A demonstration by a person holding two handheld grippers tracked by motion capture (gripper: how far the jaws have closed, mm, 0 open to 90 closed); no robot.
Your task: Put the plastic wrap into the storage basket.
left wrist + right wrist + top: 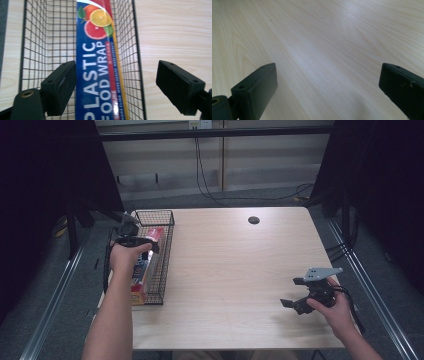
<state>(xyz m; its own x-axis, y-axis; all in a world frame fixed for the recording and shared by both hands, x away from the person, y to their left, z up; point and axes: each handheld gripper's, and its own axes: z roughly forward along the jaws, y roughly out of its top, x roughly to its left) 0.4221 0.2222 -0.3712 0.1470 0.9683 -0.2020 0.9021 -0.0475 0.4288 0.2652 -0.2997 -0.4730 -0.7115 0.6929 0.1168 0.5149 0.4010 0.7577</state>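
- One pale wooden table [235, 270] was in play, with one black wire basket [167, 227] sitting along its left edge, long side running near to far.
- One box of plastic food wrap [98, 75] lay lengthwise inside that basket; blue face up, white lettering, a citrus picture toward the far end and a red and yellow strip down its right side.
- The left gripper [139, 241] hovered over the basket, held in the person's left hand [125, 257], forearm reaching in from the bottom left.
- In the left gripper view its two black jaws stood wide apart: one above the basket's floor just left of the box, the other out past the basket's right wall, over bare table. Nothing was between them but the box and the mesh below, and neither jaw clearly touched the box.
- Over on the near right of the table, the right gripper [295, 302] sat in the person's right hand [335, 307], low over the wood, a grey three-cornered plate on top.
- In the right gripper view its two jaws were spread wide too, with plain wood grain between them; nothing held.
- Two grippers, then, and both agape and empty-handed, well apart from each other across the table.
- One small dark round disc [254, 220] was set in the tabletop near the far edge.
- Dark cables [210, 190] trailed down the wall and along the floor beyond the table.
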